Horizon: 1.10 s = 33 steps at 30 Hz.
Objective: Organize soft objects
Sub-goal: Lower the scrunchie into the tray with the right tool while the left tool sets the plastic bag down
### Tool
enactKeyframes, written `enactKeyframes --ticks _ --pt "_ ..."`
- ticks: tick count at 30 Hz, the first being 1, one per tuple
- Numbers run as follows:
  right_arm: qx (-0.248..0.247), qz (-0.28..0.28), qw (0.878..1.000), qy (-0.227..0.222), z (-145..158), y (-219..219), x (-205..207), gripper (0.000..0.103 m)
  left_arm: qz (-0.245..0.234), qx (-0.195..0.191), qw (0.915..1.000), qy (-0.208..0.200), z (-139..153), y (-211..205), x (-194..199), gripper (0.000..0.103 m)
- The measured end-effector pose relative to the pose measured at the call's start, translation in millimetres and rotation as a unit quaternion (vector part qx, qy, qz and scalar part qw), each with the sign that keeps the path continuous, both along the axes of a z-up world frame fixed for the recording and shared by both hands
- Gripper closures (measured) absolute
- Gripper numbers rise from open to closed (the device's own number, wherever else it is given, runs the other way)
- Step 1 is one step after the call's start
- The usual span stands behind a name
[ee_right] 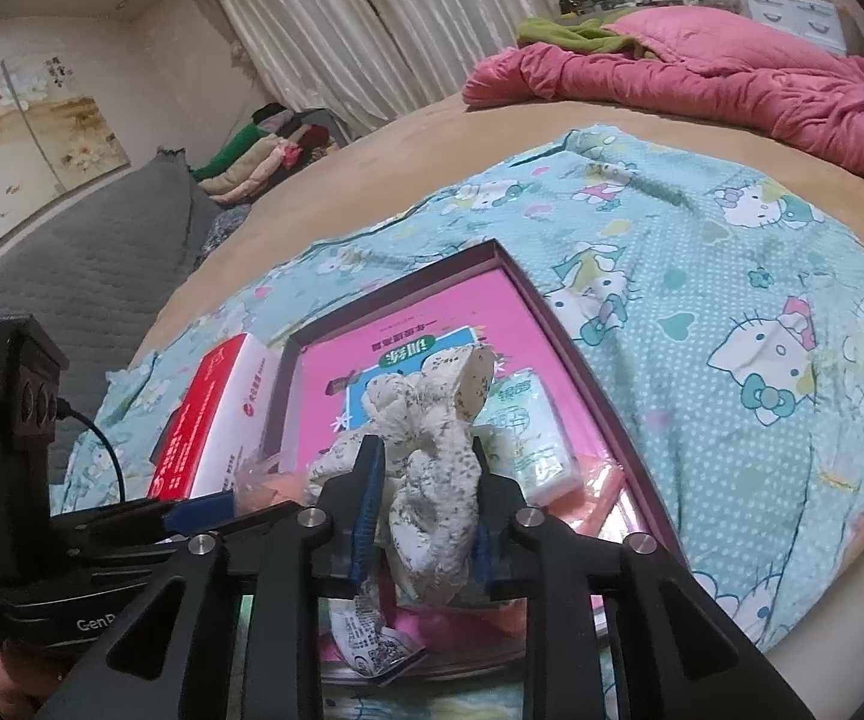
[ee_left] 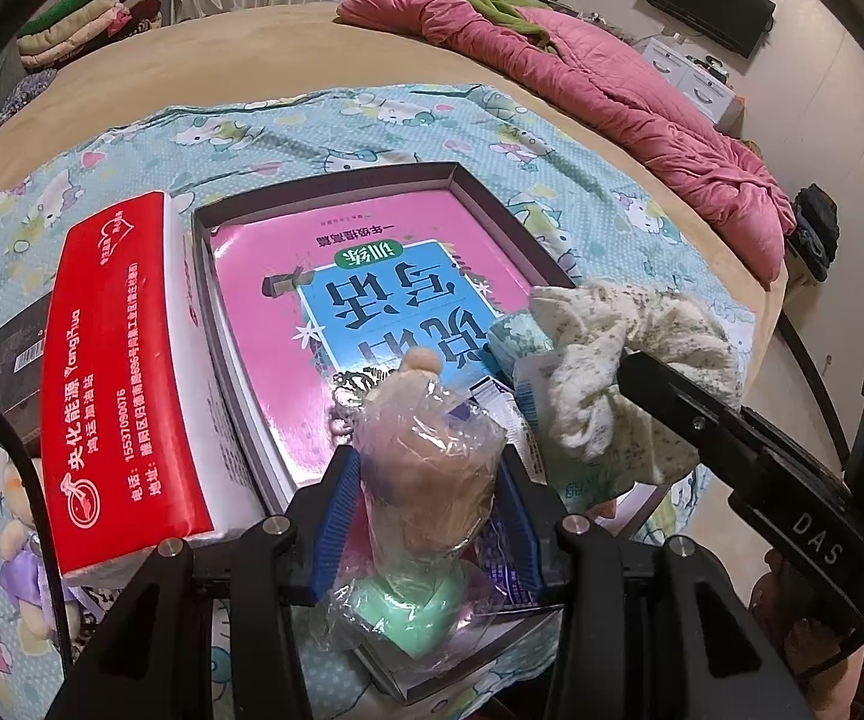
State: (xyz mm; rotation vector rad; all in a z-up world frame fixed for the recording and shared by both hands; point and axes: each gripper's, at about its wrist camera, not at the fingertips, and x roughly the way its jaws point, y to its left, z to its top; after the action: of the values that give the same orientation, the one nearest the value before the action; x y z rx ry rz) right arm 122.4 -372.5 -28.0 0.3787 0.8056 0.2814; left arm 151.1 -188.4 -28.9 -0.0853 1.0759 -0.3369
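Note:
A shallow dark purple box lies on the Hello Kitty sheet with a pink book in it. My left gripper is over the box's near end, shut on a tan plush toy in a clear plastic bag. A crumpled white speckled cloth stands between the blue pads of my right gripper, which is over the same box. The jaws stand slightly apart and the cloth sits loosely between them, its lower end resting on the box's contents. In the left wrist view the cloth bunches around the right gripper's finger.
A red-and-white tissue carton leans against the box's left side, with a dark box beyond it. A green tissue pack lies in the box. A small plush doll lies at the left. A pink quilt is heaped at the bed's far side.

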Motion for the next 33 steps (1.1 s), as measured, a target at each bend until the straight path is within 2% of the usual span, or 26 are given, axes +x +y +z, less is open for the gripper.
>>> enactKeyframes --ticks 3,8,11,14,16,21,25,27,33 --pt "0.0 -0.009 1.0 0.002 -0.7 -3.3 0.6 0.068 0.001 -0.002 1.0 0.001 -0.2 0.4 -0.2 0.057" --pt "0.002 -0.001 1.0 -0.001 -0.7 -1.3 1.3 0.067 0.002 -0.003 1.0 0.003 0.6 0.9 -1.3 0.057" --pt "0.025 0.014 1.0 -0.003 -0.1 3.8 3.2 0.065 0.001 -0.003 1.0 0.004 0.2 1.2 -0.1 0.057" --pt "0.004 0.018 1.0 0.011 -3.2 9.6 4.8 0.062 0.0 -0.001 1.0 0.004 1.0 1.1 -0.1 0.057" --pt "-0.001 0.01 1.0 0.018 -3.8 7.3 4.2 0.061 -0.001 -0.001 1.0 0.004 2.2 0.9 -0.8 0.057" --pt "-0.011 -0.016 0.999 0.025 -2.8 -0.5 2.0 0.048 -0.005 0.002 1.0 0.003 4.1 -0.6 -1.4 0.057" --pt "-0.009 -0.034 0.999 0.039 -7.0 -8.8 1.1 0.044 -0.008 0.005 1.0 0.004 4.5 -1.4 -1.2 0.057" --pt "-0.008 -0.043 0.998 0.042 -7.3 -13.1 0.8 0.038 -0.007 0.006 0.9999 0.004 4.8 -1.5 -1.2 0.057" --pt "-0.011 -0.059 0.998 0.035 -4.5 -18.5 -2.2 0.032 -0.008 0.008 0.9999 0.002 6.5 -1.0 -1.2 0.052"
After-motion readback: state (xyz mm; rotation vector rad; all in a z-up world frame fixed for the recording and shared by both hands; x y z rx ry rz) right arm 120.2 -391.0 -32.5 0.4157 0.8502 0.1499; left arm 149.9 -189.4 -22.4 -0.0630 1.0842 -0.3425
